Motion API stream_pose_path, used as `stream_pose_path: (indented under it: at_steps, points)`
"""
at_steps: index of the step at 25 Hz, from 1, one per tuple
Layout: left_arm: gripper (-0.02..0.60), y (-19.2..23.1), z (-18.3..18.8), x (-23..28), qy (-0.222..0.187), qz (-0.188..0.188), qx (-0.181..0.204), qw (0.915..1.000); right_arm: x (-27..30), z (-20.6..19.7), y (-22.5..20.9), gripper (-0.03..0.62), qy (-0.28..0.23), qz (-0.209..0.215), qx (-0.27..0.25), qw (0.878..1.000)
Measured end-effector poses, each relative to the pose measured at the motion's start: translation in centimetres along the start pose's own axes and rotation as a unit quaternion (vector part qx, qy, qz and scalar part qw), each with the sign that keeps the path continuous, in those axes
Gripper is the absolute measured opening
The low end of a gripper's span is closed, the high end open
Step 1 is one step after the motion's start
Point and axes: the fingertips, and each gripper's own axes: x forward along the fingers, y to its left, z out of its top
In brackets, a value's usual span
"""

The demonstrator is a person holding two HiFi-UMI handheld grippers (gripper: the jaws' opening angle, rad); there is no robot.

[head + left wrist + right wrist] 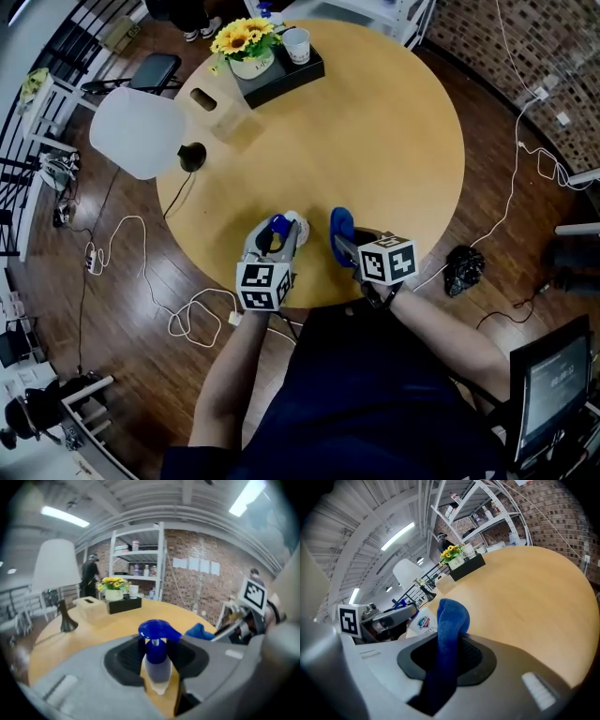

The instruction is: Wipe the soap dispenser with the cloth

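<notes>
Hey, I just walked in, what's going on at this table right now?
A person at a round wooden table works with a handheld gripper in each hand. The left gripper is clamped on a soap dispenser, a clear bottle with a blue pump, near the table's close edge. The right gripper is pinching a blue cloth beside it. In the head view, cloth and dispenser are side by side with a gap between them, so wiping is not under way.
</notes>
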Motion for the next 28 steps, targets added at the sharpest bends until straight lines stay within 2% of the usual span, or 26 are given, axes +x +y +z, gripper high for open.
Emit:
stream_pose_path:
  at_steps: [1, 2, 3, 4, 5, 6, 7, 8, 11, 16, 18, 20, 28]
  points:
    - [0.141, 1.1, 0.0, -0.3, -0.008, 0.017, -0.061, 0.9980, 0.0, 0.0, 0.1, 0.098, 0.000, -0.001, -0.001, 1.000]
    - [0.141, 2.4, -0.5, -0.7, -0.014, 0.038, -0.128, 0.9909, 0.1, -0.1, 0.3, 0.098, 0.000, -0.001, -0.003, 1.000]
    - [0.141, 3.8, -1.3, -1.2, -0.020, 0.060, -0.199, 0.9780, 0.3, -0.1, 0.5, 0.097, -0.001, 0.001, -0.006, 1.000]
    - [0.141, 5.0, -2.4, -1.7, -0.026, 0.079, -0.270, 0.9593, 0.6, -0.1, 0.9, 0.098, -0.002, 0.004, -0.009, 1.000]
    - [0.141, 5.8, -3.7, -2.2, -0.033, 0.092, -0.335, 0.9372, 0.9, 0.0, 1.4, 0.098, -0.005, 0.008, -0.015, 1.000]
    - [0.141, 6.2, -4.7, -2.6, -0.040, 0.097, -0.388, 0.9158, 1.2, 0.1, 2.0, 0.098, -0.008, 0.014, -0.022, 1.000]
    - [0.141, 6.3, -5.6, -2.9, -0.046, 0.098, -0.424, 0.8992, 1.6, 0.3, 2.8, 0.098, -0.011, 0.023, -0.032, 0.999]
    - [0.141, 6.3, -6.1, -3.3, -0.051, 0.098, -0.445, 0.8889, 2.0, 0.4, 3.7, 0.097, -0.014, 0.033, -0.045, 0.998]
    - [0.141, 5.2, -7.4, -4.1, -0.052, 0.093, -0.474, 0.8740, 3.4, 0.1, 7.0, 0.097, -0.009, 0.071, -0.092, 0.993]
    - [0.141, 3.8, -9.4, -5.4, -0.071, 0.099, -0.531, 0.8388, 5.8, -3.1, 12.1, 0.097, 0.025, 0.117, -0.181, 0.976]
    - [0.140, 3.9, -10.0, -5.7, -0.076, 0.100, -0.543, 0.8306, 6.0, -3.9, 12.0, 0.097, 0.034, 0.108, -0.213, 0.970]
    - [0.140, 4.0, -10.1, -5.8, -0.074, 0.096, -0.544, 0.8305, 5.9, -4.2, 10.5, 0.097, 0.039, 0.087, -0.222, 0.970]
    - [0.138, 4.3, -10.4, -5.4, -0.076, 0.096, -0.540, 0.8325, 4.3, -4.6, 0.4, 0.095, 0.054, -0.008, -0.150, 0.987]
